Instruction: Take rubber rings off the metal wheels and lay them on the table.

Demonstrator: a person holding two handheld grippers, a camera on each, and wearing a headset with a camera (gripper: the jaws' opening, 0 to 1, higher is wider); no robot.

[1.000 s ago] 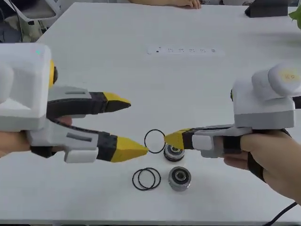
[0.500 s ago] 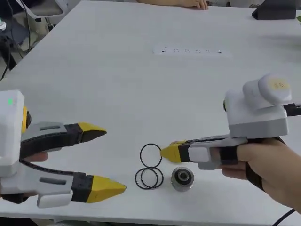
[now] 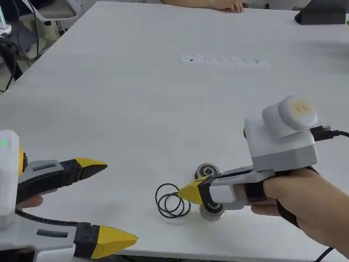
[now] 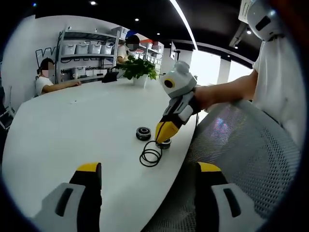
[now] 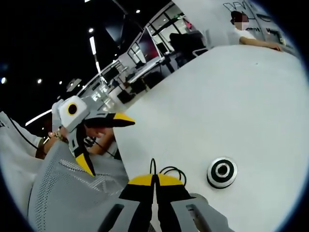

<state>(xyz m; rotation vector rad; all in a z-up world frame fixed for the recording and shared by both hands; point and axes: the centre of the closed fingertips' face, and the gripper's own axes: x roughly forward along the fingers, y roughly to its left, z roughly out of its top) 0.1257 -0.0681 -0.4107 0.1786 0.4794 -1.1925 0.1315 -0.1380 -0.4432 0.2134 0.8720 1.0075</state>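
Note:
My right gripper (image 3: 188,192) (image 5: 154,178) is shut on a thin black rubber ring (image 3: 166,193) (image 5: 153,166), held low over the table. That ring overlaps two more rubber rings (image 3: 175,207) (image 4: 150,156) lying flat. One metal wheel (image 3: 207,171) (image 4: 143,133) (image 5: 222,171) stands just behind the gripper's tip. A second wheel (image 3: 212,210) (image 4: 164,144) is half hidden under the right gripper. My left gripper (image 3: 109,202) (image 4: 148,169) is open and holds nothing, at the near left edge, well apart from the rings.
The white table (image 3: 136,98) stretches far ahead. A flush power strip (image 3: 223,59) sits at its middle. A dark object (image 3: 322,13) lies at the back right. A grey mesh chair (image 4: 241,150) stands by the near edge. A person's hand (image 3: 229,5) rests at the far end.
My right gripper has come down and nearer with the ring, which now overlaps the two lying rings. My left gripper has drawn back to the left and lower.

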